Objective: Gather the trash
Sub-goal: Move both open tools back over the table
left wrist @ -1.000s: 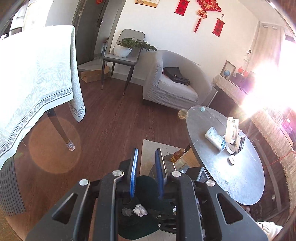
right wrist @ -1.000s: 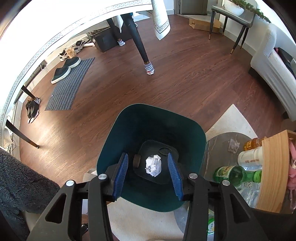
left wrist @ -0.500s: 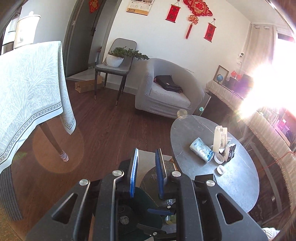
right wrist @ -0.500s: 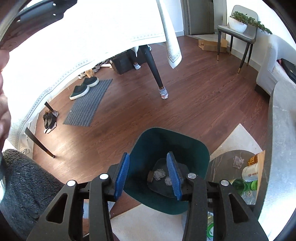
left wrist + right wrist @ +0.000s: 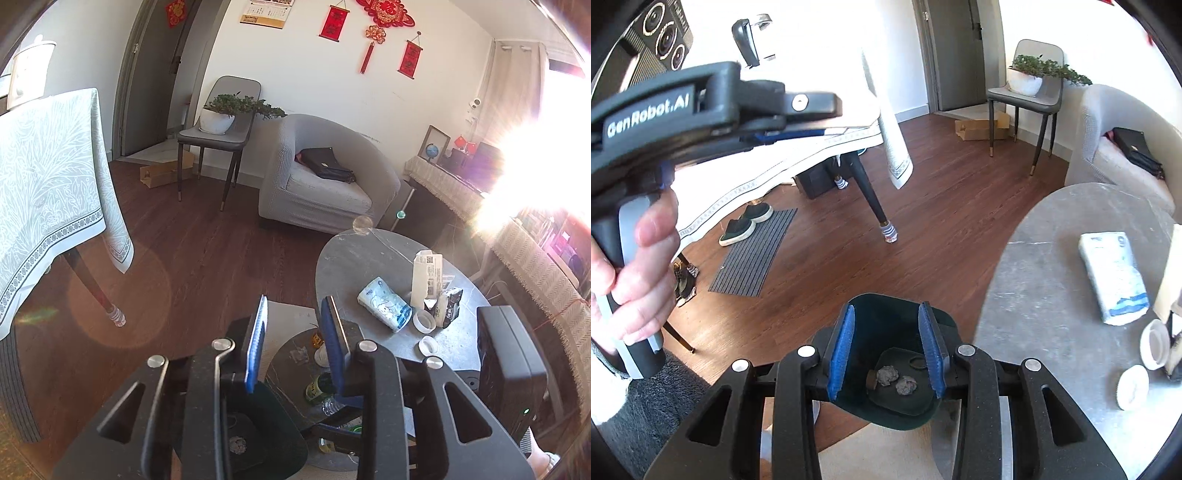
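Note:
A dark green trash bin point(image 5: 886, 402) stands on the floor beside the grey oval table point(image 5: 1045, 280). Two crumpled paper balls point(image 5: 897, 380) lie in its bottom. My right gripper point(image 5: 886, 350) is open and empty, high above the bin. My left gripper point(image 5: 293, 332) is open and empty, raised over the bin's edge point(image 5: 269, 424) and the low shelf. On the table lie a tissue pack point(image 5: 384, 308), a white carton point(image 5: 426, 280), a small dark wrapper point(image 5: 448, 306) and two white lids point(image 5: 424, 321).
A lower round shelf point(image 5: 295, 354) under the table holds bottles point(image 5: 317, 387). A grey armchair point(image 5: 325, 184), a chair with a plant point(image 5: 218, 125) and a cloth-covered dining table point(image 5: 48, 177) stand around the wooden floor. The left hand-held gripper point(image 5: 665, 122) fills the right view's upper left.
Both grippers have risen well above the bin and tilted up toward the table top. The paper ball that was between the right fingers now lies in the bin.

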A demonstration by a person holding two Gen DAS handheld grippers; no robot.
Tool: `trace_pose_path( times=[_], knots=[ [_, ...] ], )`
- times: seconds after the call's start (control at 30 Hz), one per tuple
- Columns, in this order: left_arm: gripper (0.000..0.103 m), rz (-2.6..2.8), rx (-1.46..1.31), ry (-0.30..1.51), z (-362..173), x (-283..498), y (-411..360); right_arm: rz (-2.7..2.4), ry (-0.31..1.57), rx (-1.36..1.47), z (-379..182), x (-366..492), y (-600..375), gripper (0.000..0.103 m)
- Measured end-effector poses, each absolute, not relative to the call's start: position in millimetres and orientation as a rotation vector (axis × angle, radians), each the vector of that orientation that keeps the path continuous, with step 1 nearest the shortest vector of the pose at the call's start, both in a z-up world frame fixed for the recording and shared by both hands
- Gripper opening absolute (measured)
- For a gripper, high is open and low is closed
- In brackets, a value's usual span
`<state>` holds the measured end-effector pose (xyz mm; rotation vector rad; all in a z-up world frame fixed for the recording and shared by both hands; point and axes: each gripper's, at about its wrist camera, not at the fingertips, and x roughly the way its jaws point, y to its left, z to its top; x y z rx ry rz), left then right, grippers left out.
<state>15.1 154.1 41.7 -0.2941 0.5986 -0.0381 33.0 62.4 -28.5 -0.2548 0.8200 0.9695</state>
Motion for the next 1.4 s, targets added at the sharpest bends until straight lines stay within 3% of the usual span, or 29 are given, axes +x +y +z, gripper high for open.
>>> trace_pose_path(
  times=[0.57, 0.77, 0.9, 1.03, 1.4],
  knots=[
    [0.064, -0.104, -0.285, 0.642, 25, 55, 80, 0.734, 0.772, -0.167, -22, 63, -50, 0.037],
    [0.079, -0.119, -0.243, 0.674, 16, 73, 55, 0.703, 0.759, -0.126, -21, 67, -87, 0.037],
    [0.085, -0.134, -0.155, 0.695, 9, 83, 41, 0.688, 0.759, -0.101, -21, 71, -108, 0.049],
    [0.09, -0.152, -0.116, 0.72, 2, 92, 41, 0.667, 0.761, -0.083, -22, 78, -129, 0.054],
    [0.094, -0.298, 0.077, 0.787, -17, 143, 34, 0.609, 0.781, 0.017, -29, 96, -162, 0.08]
  ],
)
